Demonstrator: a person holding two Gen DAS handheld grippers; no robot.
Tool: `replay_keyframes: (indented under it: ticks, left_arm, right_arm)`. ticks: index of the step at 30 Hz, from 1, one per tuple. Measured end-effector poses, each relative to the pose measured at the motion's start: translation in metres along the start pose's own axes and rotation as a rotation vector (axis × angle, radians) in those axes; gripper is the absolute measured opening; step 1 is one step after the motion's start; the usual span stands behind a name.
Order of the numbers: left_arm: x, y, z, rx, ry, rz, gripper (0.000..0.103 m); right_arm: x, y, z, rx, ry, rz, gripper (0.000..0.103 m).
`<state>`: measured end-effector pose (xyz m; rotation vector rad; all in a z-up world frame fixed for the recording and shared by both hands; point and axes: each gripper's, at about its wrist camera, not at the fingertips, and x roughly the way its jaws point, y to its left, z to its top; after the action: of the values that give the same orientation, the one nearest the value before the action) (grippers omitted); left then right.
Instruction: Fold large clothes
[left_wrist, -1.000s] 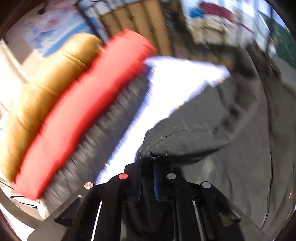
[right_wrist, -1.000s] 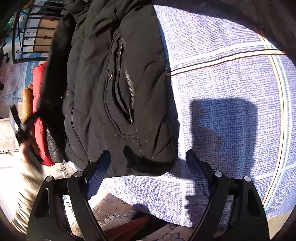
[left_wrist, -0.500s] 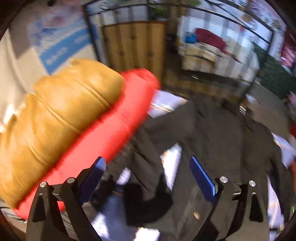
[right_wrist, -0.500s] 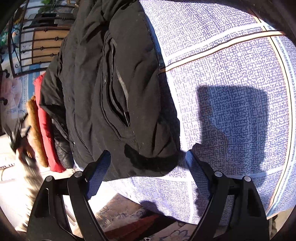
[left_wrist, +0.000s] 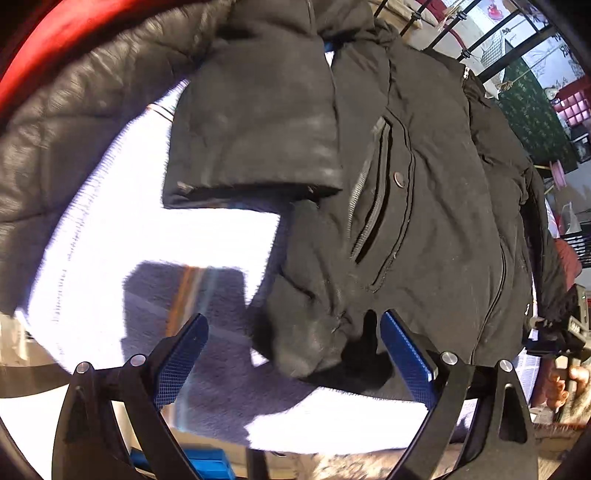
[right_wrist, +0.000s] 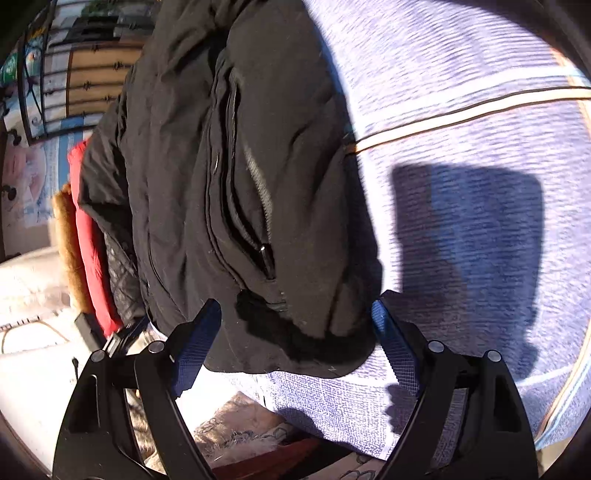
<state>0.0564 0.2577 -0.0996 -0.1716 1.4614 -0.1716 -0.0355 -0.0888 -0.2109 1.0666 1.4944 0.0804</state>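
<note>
**Both claws poised at the hem of the black jacket**

The black padded jacket (left_wrist: 424, 206) lies on the lilac patterned cloth (right_wrist: 480, 110), one sleeve (left_wrist: 255, 125) folded across its front. The left claw (left_wrist: 291, 354) is spread wide, nothing pinched, over the jacket's near corner; the right claw (right_wrist: 295, 332) is likewise spread and empty over the opposite hem corner. To fold cleanly, I judge each claw should bite the full padded thickness at its corner, then both lift evenly.

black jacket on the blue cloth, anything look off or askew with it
The black jacket lies rumpled rather than flat: its bottom corner is bunched up near the left gripper, and one pocket zip gapes open. No damage shows. The sleeve is folded across the front.
</note>
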Motion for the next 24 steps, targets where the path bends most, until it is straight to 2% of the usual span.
replay_keyframes:
  ticks: [4,6,8,9,10,11,12,14,19,21,24]
  left_arm:
    - [0.024,-0.008,0.009,-0.033,0.054,-0.063,0.085]
    - [0.031,-0.018,0.010,-0.008,0.058,-0.024,0.085]
    - [0.032,-0.026,0.007,0.003,0.054,-0.015,0.081]
    - [0.031,-0.028,0.007,0.001,0.053,-0.013,0.072]
    - [0.028,-0.031,0.007,0.003,0.050,-0.015,0.066]
    - [0.026,-0.035,0.008,0.012,0.047,-0.016,0.050]
    - [0.022,-0.039,0.007,0.028,0.046,-0.023,0.036]
    - [0.013,-0.048,0.006,0.058,0.030,-0.038,0.028]
    - [-0.026,-0.082,-0.002,0.174,-0.009,-0.109,0.023]
    - [-0.035,-0.098,-0.014,0.247,0.011,-0.135,0.022]
    - [-0.026,-0.113,-0.036,0.302,0.083,-0.150,0.022]
  right_arm:
    - [0.018,0.002,0.003,-0.032,0.032,-0.047,0.081]
    - [0.017,0.001,0.002,-0.048,0.030,-0.064,0.076]
    - [0.014,0.001,-0.002,-0.085,0.018,-0.086,0.045]
    - [0.014,0.001,-0.004,-0.088,0.015,-0.063,0.031]
    - [0.011,0.002,-0.007,-0.087,0.001,-0.031,0.027]
    - [0.007,0.006,-0.010,-0.093,-0.010,-0.019,0.020]
    - [0.003,0.011,-0.013,-0.111,-0.021,-0.013,0.019]
    - [-0.009,0.023,-0.019,-0.159,-0.044,-0.021,0.016]
    - [-0.065,0.063,-0.043,-0.289,-0.066,0.003,0.014]
    - [-0.086,0.065,-0.056,-0.338,-0.061,-0.029,0.014]
    - [-0.108,0.043,-0.074,-0.320,-0.042,-0.089,0.013]
